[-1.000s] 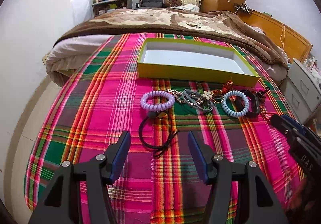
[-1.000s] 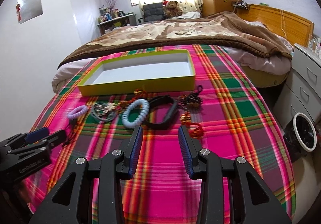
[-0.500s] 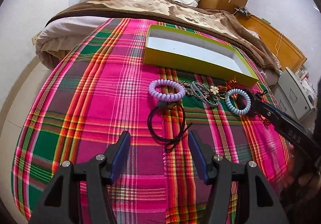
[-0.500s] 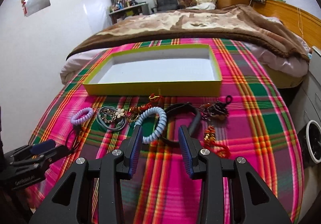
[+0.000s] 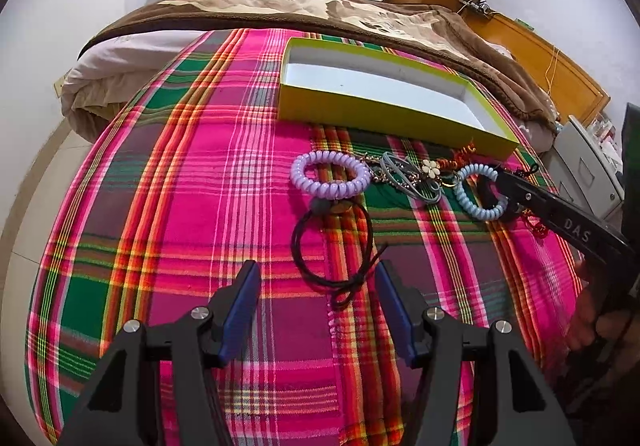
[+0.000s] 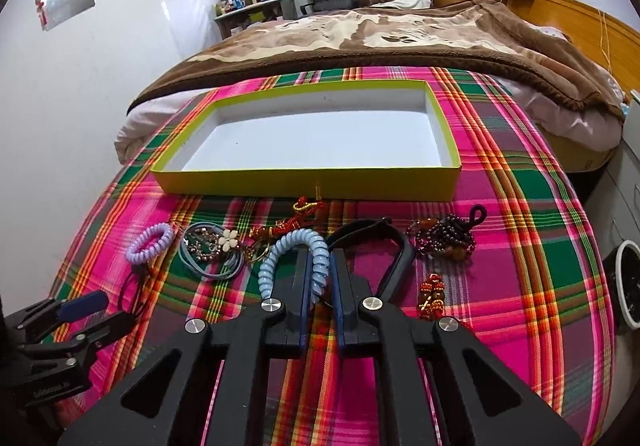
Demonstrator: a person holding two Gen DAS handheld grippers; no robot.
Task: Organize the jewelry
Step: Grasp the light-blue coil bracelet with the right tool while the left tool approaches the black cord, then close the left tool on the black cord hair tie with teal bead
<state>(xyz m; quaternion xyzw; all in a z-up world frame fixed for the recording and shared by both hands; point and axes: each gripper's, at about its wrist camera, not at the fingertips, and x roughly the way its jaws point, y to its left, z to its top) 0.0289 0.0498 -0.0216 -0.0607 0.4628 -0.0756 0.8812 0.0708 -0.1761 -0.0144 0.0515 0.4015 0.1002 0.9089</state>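
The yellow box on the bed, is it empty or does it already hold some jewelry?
Empty. Both views show only the bare white bottom of the box. The jewelry, such as the blue coil, lies on the plaid cloth in front of it.

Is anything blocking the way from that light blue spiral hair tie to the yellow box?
The blue spiral hair tie sits between the right gripper's fingers. Red beaded charms lie between it and the yellow box, low enough to lift over.

Bed w/ pink-green-orange plaid cloth (image 6: 520, 230) over it. On cloth: shallow yellow-green cardboard box w/ white inside (image 6: 308, 186), lilac spiral hair tie (image 5: 330, 175), thin black cord loop (image 5: 332, 242), grey-blue bands w/ white flower (image 6: 216, 250), dark purple bead bracelet (image 6: 444, 238), red-orange bead string (image 6: 432, 294).
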